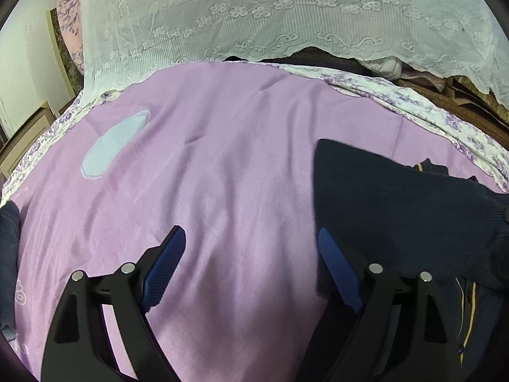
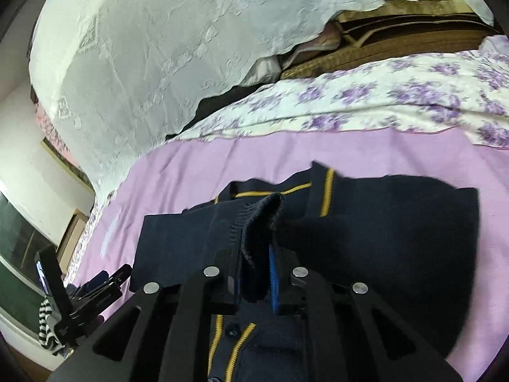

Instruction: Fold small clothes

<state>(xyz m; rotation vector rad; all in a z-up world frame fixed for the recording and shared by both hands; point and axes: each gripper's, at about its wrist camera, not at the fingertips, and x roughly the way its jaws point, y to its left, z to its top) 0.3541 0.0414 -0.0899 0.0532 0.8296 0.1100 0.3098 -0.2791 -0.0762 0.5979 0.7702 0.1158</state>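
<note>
A small navy cardigan with yellow trim (image 2: 366, 222) lies on the purple sheet (image 2: 222, 159). My right gripper (image 2: 256, 267) is shut on the ribbed cuff of its sleeve (image 2: 264, 213) and holds the cuff up over the cardigan's body. In the left wrist view the cardigan (image 1: 397, 203) lies at the right. My left gripper (image 1: 251, 254) is open and empty over the bare purple sheet (image 1: 222, 159), with its right finger at the cardigan's left edge.
A white lace cloth (image 1: 254, 16) hangs along the far side of the bed. A floral sheet (image 2: 381, 102) borders the purple one. A pale blue patch (image 1: 111, 145) marks the sheet. The left gripper's body (image 2: 79, 296) shows at the lower left of the right wrist view.
</note>
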